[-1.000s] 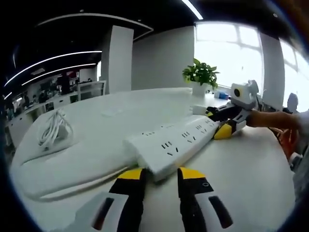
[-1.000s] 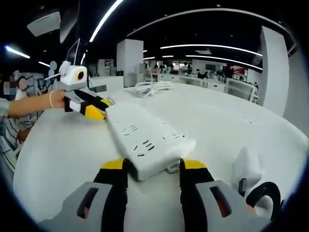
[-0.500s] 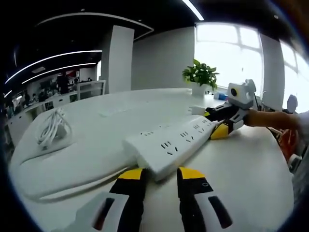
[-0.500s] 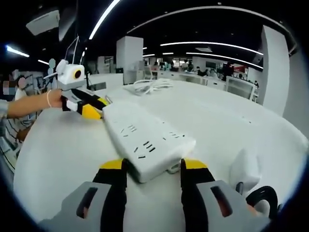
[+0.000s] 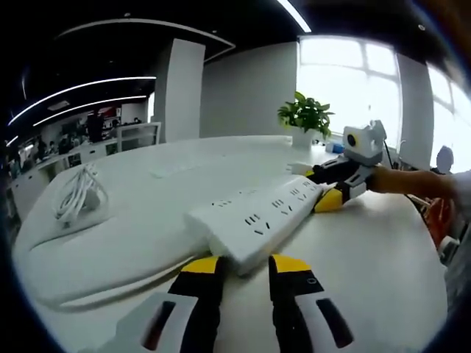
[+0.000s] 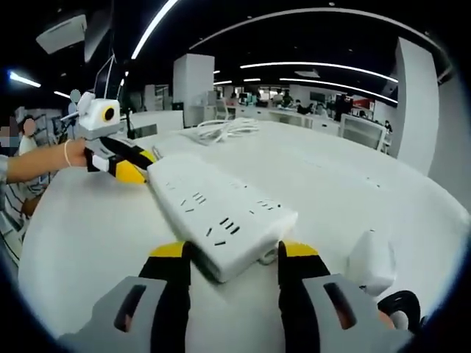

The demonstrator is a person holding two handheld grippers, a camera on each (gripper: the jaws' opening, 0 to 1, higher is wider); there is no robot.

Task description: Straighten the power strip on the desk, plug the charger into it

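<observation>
While both grippers' jaws stand open around opposite ends of the long white plastic power strip [image 5: 254,219] [image 6: 217,213], it looks rigid, light, and slippery on the white tabletop [image 5: 368,257]; gripping its ends seems best.

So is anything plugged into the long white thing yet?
No. The power strip lies flat with every visible socket bare; the white charger sits apart on the desk.

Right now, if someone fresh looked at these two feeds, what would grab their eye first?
The long white power strip lying across the white desk, with a gripper at each end: the left gripper straddles one end, jaws open, and the right gripper the other. Next, the white charger beside the right gripper, and a coiled white cable further off.
</observation>
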